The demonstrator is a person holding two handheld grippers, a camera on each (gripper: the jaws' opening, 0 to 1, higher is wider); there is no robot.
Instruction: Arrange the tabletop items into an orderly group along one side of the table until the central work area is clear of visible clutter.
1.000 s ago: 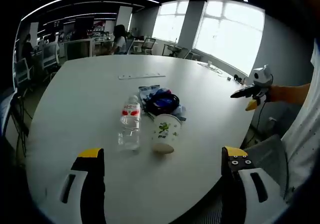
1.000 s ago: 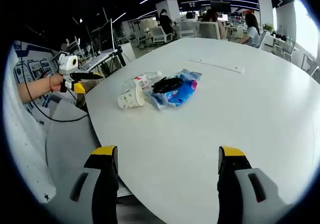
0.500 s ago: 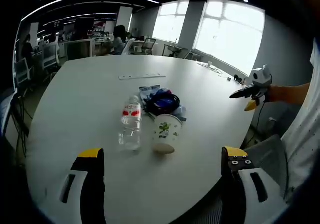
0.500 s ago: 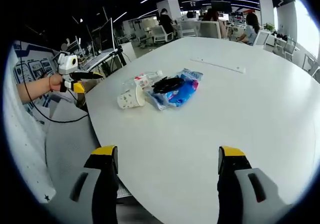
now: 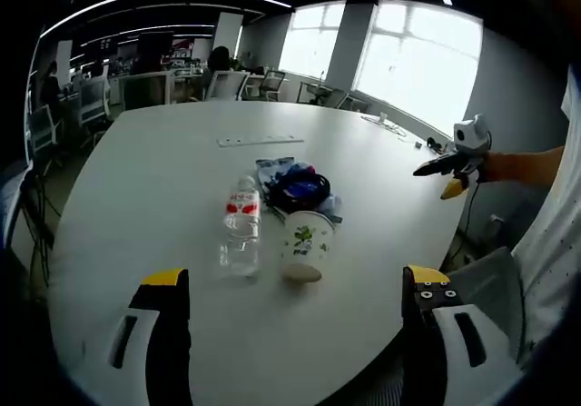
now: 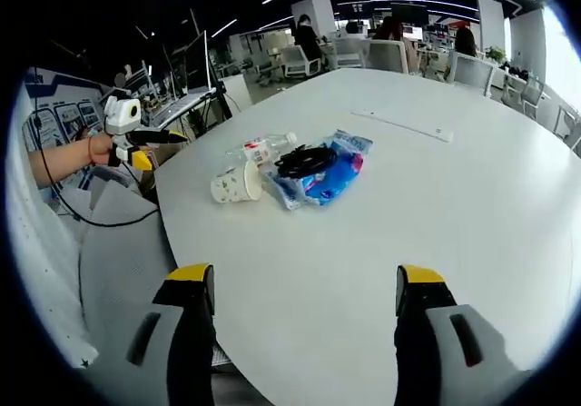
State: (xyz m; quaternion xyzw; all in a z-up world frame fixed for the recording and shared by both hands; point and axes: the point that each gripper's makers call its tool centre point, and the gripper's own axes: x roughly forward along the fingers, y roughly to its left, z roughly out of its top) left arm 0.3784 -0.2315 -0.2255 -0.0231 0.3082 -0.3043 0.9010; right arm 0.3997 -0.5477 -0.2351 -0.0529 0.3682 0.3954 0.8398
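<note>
Near the rounded end of the white table (image 5: 127,188) lie a clear water bottle (image 5: 239,231), a paper cup (image 5: 304,242) with a green print, apparently on its side, and a blue packet (image 5: 277,165) under a black cable coil (image 5: 300,186). My left gripper (image 5: 293,277) is open, short of the cup and off the table. In the right gripper view the bottle (image 6: 263,149), cup (image 6: 234,184), packet (image 6: 334,174) and coil (image 6: 304,161) sit far ahead of my open right gripper (image 6: 304,274). Each gripper shows in the other's view: the right gripper (image 5: 447,166), the left gripper (image 6: 145,139).
A white power strip (image 5: 259,140) (image 6: 404,126) lies farther in on the table. A grey chair (image 6: 118,242) (image 5: 490,283) stands by the table's near edge. Desks, chairs and people fill the room behind, with bright windows (image 5: 418,56) on one side.
Both views have shifted slightly with the hands. The bottle, cup, packet and coil lie where they were, and both grippers stay open.
</note>
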